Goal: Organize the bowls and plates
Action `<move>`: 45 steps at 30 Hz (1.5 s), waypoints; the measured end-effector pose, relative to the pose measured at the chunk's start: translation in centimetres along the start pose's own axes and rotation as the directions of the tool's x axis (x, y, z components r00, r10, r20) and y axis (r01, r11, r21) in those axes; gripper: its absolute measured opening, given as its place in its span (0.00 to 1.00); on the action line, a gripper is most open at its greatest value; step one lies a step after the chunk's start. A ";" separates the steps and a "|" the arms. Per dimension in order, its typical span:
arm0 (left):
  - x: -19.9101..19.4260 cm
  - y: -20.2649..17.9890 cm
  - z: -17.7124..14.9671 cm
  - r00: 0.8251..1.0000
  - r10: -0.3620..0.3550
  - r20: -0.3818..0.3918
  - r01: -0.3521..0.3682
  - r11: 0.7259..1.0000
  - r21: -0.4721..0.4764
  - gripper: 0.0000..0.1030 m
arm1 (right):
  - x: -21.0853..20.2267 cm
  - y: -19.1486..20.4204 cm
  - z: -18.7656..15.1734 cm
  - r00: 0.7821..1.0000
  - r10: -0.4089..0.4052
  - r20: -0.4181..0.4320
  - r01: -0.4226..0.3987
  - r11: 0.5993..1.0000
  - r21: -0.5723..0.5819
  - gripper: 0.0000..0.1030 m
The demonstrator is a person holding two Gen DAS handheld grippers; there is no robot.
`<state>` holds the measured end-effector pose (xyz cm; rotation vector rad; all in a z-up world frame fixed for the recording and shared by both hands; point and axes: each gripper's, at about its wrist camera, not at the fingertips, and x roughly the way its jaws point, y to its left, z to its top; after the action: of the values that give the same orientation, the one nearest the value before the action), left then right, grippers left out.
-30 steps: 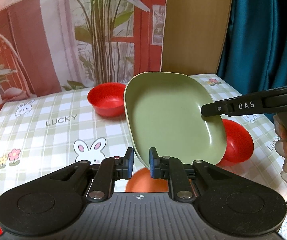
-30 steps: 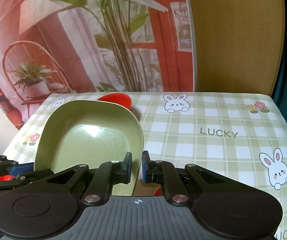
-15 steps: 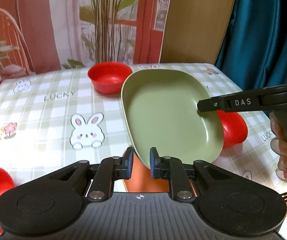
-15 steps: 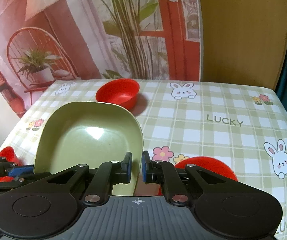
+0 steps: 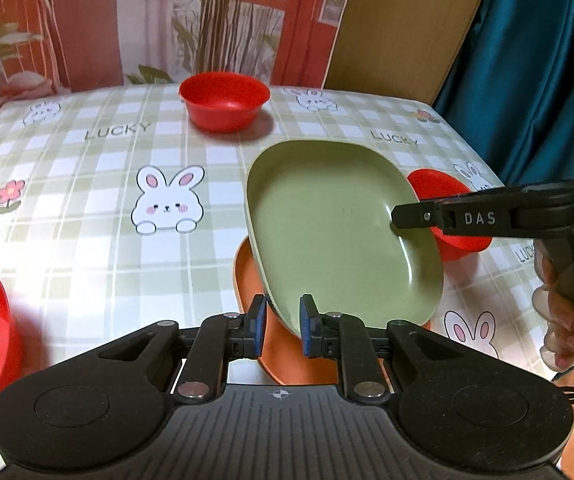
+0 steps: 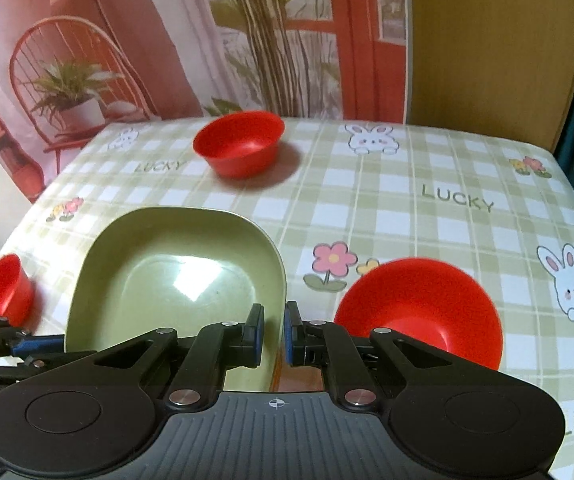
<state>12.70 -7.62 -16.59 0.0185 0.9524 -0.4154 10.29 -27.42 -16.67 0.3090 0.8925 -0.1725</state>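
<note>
Two grippers, left (image 5: 281, 326) and right (image 6: 274, 332), are clamped on opposite rims of the green plate (image 5: 339, 232), held tilted above the orange plate (image 5: 247, 276) (partly hidden); uneven release could tip it onto the red bowl (image 6: 419, 312).

Table (image 6: 407, 208) w/ checked bunny cloth; on it 3 red bowls (image 6: 239, 144), orange plate (image 5: 247, 280)
</note>
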 end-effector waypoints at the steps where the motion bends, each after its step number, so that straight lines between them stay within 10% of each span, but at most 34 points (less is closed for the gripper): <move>1: 0.1 0.1 0.0 1.000 -0.004 -0.004 0.004 1.000 -0.005 0.18 | 0.1 0.1 -0.2 1.000 -0.003 -0.006 0.003 1.000 -0.002 0.10; 30: 0.5 0.9 -0.8 0.997 -0.041 -0.071 0.038 0.999 -0.039 0.28 | 1.2 0.7 -2.1 0.995 -0.032 -0.099 0.028 0.999 -0.044 0.12; 45: -0.3 2.0 0.7 1.000 0.002 0.026 -0.001 0.999 -0.052 0.33 | 0.9 1.4 -2.0 0.995 -0.057 -0.080 0.050 0.996 -0.080 0.15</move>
<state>13.77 -5.83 -16.26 -0.0334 0.9370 -0.3887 9.74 -25.43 -18.30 0.2210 0.9872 -0.1750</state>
